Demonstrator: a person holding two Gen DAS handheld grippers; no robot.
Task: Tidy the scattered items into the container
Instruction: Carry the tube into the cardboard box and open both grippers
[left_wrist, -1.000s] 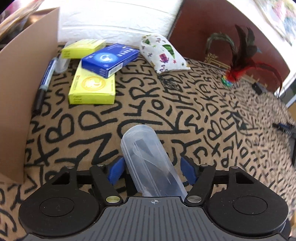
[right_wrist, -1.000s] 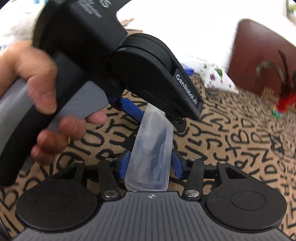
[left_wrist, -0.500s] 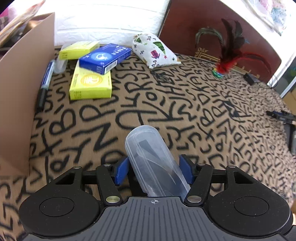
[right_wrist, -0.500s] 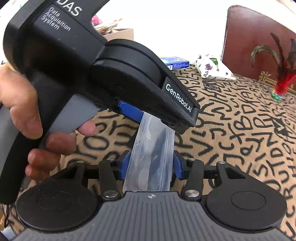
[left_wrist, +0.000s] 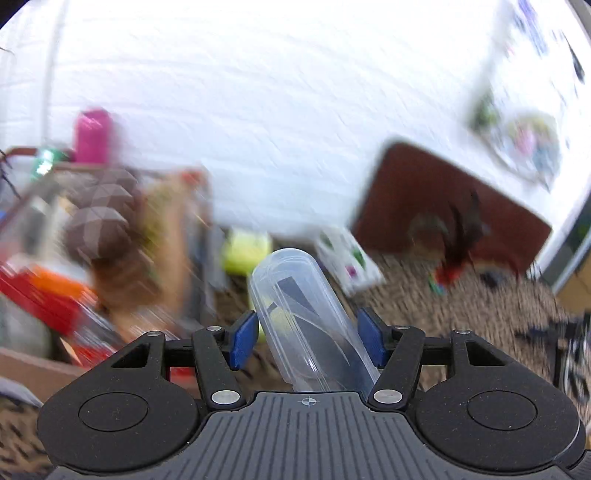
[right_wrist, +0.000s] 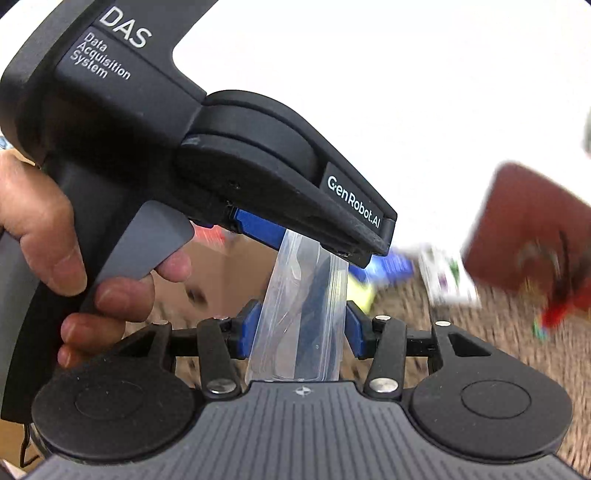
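A clear plastic case (left_wrist: 310, 325) with a dark object inside is held between both grippers. My left gripper (left_wrist: 306, 338) is shut on one end of it. My right gripper (right_wrist: 299, 332) is shut on the other end of the case (right_wrist: 303, 306). The left gripper's body (right_wrist: 229, 155) and the hand holding it fill the upper left of the right wrist view. The cardboard box (left_wrist: 173, 236) stands at left, blurred, with red and brown items (left_wrist: 99, 229) inside it.
A yellow box (left_wrist: 245, 251), a white patterned pouch (left_wrist: 345, 254) and a red feather toy (left_wrist: 452, 266) lie on the letter-patterned cloth (left_wrist: 480, 310). A brown board (left_wrist: 436, 206) leans on the white wall. A blue box (right_wrist: 388, 264) shows blurred in the right wrist view.
Both grippers have lifted the case together and swung left; the view now looks into the cardboard box and is motion-blurred.
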